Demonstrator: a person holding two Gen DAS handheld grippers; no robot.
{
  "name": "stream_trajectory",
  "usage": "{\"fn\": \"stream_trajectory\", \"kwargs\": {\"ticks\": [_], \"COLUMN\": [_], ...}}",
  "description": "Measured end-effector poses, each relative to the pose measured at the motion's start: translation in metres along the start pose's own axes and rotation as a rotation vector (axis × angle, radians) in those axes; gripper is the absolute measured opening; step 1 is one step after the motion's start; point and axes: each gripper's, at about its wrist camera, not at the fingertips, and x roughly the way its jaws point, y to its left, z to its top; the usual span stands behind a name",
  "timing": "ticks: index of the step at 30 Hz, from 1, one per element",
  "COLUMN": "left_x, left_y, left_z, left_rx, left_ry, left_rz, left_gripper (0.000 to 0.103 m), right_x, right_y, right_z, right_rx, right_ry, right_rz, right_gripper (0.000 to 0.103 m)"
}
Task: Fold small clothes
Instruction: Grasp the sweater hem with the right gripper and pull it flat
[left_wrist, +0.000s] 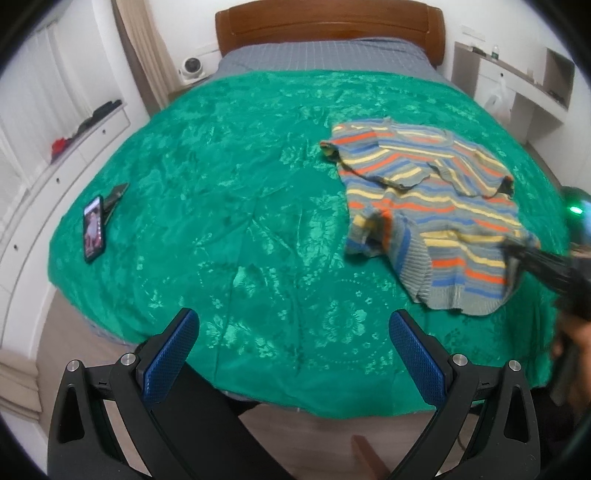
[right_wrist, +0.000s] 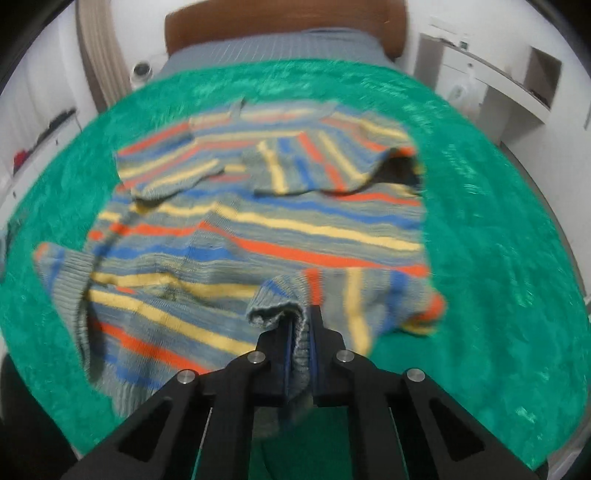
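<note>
A small striped knit sweater (left_wrist: 439, 206) in grey, blue, yellow and orange lies rumpled on the green bedspread (left_wrist: 240, 206), right of the middle. My left gripper (left_wrist: 291, 325) hangs open over the near edge of the bed, nothing between its blue pads, well left of the sweater. My right gripper (right_wrist: 300, 325) is shut on the ribbed hem of the sweater (right_wrist: 258, 229), with the grey knit pinched between its pads. In the left wrist view the right gripper (left_wrist: 513, 247) shows as a dark blurred shape at the sweater's near right edge.
A phone (left_wrist: 93, 229) and a dark stand (left_wrist: 116, 195) lie at the bedspread's left edge. A wooden headboard (left_wrist: 328, 26) closes the far end. White drawers (left_wrist: 55, 162) run along the left wall, a white desk (left_wrist: 517, 77) along the right. A person's hand (left_wrist: 576, 354) is at the right.
</note>
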Motion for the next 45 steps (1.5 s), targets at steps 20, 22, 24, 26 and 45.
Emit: {"fn": "stream_trajectory", "kwargs": {"ticks": [20,22,24,26,45], "left_x": [-0.001,0.003,0.007,0.011,0.112], "left_y": [-0.014,-0.015,-0.017,-0.021,0.003], "left_z": [0.0,-0.001,-0.003,-0.005,-0.035], "left_rx": [0.045,0.049,0.052,0.059,-0.054], "left_ry": [-0.013,-0.004,0.006,0.011,0.237], "left_rz": [0.018,0.024,0.022,0.021,-0.322], "left_gripper": [0.103,0.103,0.103,0.103,0.102], "right_x": [-0.026,-0.027,-0.027,-0.025,-0.034], "right_y": [-0.096,-0.094,-0.092,-0.092,-0.112], "right_z": [-0.093,-0.094,-0.092,-0.093,-0.098], "right_rx": [0.255,0.241,0.233,0.228,0.287], "right_ry": [0.096,0.085,0.08,0.081,0.087], "right_rz": [-0.131,-0.141,-0.147,-0.149,-0.006], "right_gripper": [0.003,0.003,0.003,0.003,0.024]}}
